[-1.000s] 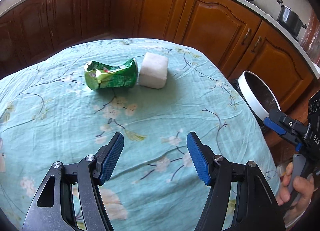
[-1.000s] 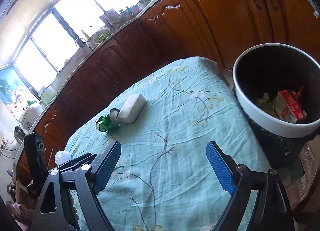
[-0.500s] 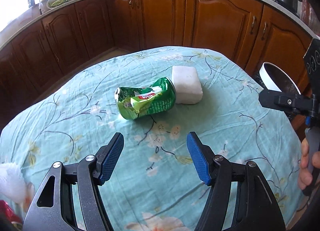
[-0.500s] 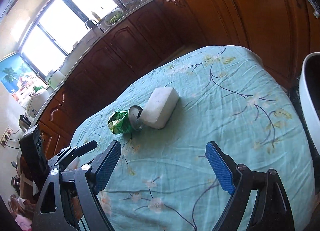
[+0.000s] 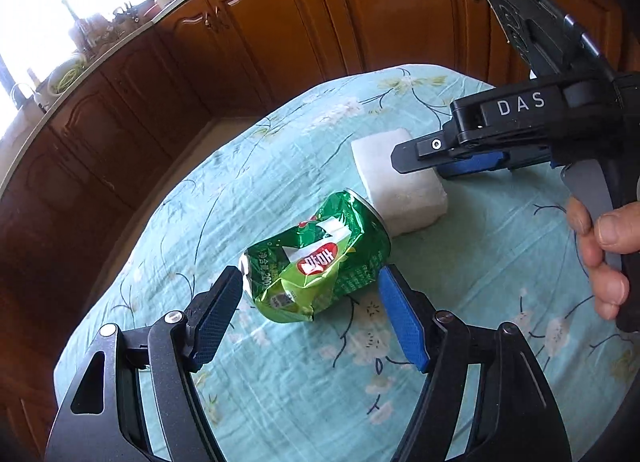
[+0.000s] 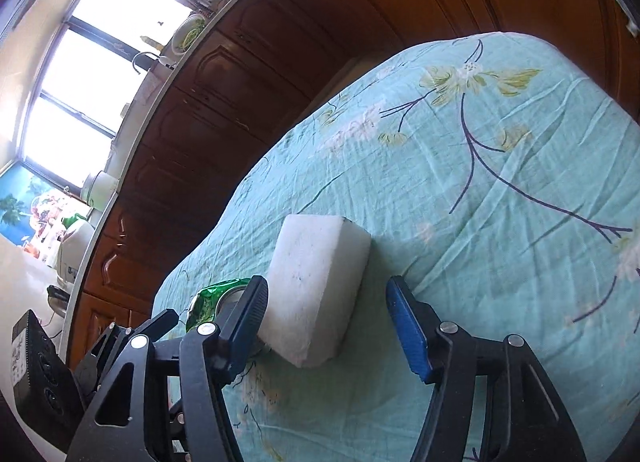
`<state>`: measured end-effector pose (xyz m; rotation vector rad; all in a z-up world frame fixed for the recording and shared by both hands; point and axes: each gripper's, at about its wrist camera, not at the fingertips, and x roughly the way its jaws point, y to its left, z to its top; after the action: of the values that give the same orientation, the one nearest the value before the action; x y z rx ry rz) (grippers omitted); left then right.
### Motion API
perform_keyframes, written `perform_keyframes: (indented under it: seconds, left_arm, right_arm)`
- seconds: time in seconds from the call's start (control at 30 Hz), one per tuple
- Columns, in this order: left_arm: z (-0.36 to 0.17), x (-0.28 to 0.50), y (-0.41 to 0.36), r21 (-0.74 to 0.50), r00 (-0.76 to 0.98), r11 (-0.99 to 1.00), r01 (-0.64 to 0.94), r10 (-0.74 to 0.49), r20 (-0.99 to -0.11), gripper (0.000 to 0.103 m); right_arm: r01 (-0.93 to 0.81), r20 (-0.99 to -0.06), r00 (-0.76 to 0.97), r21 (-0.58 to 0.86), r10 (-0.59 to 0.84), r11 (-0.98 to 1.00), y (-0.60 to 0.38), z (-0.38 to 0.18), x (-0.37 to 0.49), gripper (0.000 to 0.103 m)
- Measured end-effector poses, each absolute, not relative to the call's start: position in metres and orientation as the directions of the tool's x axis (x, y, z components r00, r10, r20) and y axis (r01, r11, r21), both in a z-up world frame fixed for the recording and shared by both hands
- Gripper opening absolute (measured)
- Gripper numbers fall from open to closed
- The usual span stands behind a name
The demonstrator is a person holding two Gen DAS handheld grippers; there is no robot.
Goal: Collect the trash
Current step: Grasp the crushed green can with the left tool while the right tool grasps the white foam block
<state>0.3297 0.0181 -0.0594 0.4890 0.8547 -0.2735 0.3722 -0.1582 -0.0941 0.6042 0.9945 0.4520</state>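
Both grabs are lined up: left gripper (image 5: 310, 316) opening, straddling the crushed can (image 5: 316, 262); right gripper (image 6: 326, 320) closing around the foam block (image 6: 316, 290), pads not pressing. Squeeze gently, lift straight.

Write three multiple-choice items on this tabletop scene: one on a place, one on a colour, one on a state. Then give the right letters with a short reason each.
1. Where does the white foam block lie?
A. against the can's end
B. far from the can
C. on top of the can

2. What colour is the crushed can?
A. red
B. green
C. silver all over

3. How does the left gripper stand?
A. shut on the can
B. open, a finger on either side of the can
C. shut on nothing

Key: 1 A, the block touches the can's end on the tablecloth. 2 B, its wrap is green. 3 B, gaps show beside both pads.
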Motion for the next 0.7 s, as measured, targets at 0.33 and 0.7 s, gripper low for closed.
perform_keyframes:
  seconds: [0.33, 0.7]
  left_arm:
    - [-0.086, 0.338, 0.016, 0.347, 0.608, 0.831, 0.434, 0.014, -0.794, 0.065]
    - [-0.058, 0.328, 0.028, 0.18, 0.603, 0.9, 0.397, -0.108, -0.791, 0.032]
  right_arm:
    - [-0.108, -0.631, 0.494, 0.638, 0.599, 0.762, -0.153, -0.089, 0.364, 0.031]
    - [-0.124, -0.567, 0.552, 0.669, 0.611, 0.733, -0.203, -0.073, 0.312, 0.022]
